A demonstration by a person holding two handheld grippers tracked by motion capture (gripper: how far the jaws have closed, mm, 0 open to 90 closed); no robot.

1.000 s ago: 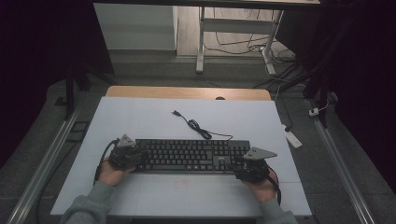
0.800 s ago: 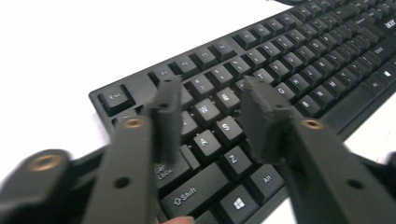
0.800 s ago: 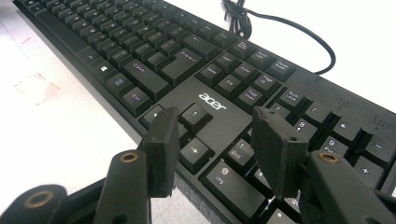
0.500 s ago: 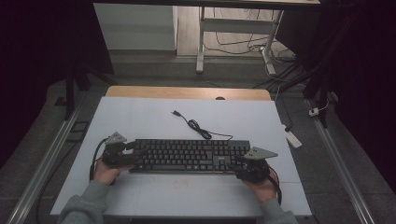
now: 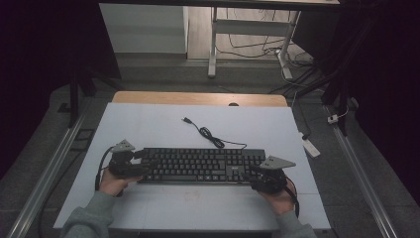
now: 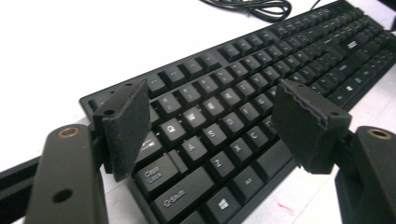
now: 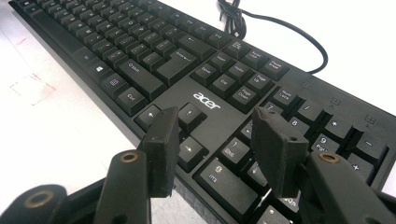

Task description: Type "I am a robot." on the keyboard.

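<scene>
— which step, starting from the left?

— looked like a release after setting down. had just been spreading the jaws of the left gripper (image 5: 142, 159); stood wide apart over the left end of the keyboard (image 5: 203, 166), pads clear of the keys, nothing pinched between.

— and where was the keyboard?

— lay flat across the near half of the white table (image 5: 148, 124), long side toward the person, cable (image 5: 208, 135) trailing off behind.

— further right?

— found the right gripper (image 5: 255, 174) parted too, poised over the arrow keys and number pad, pressing on nothing.

— called for what next?

— most likely for drawing both grippers straight back off the two ends, without snagging a key or nudging the board.

— and the pose?

— held low and nearly level: left hand (image 5: 113, 182) at the left end aiming inward, right hand (image 5: 280, 191) at the right corner aiming in and away, both reaching in from the near edge.
</scene>
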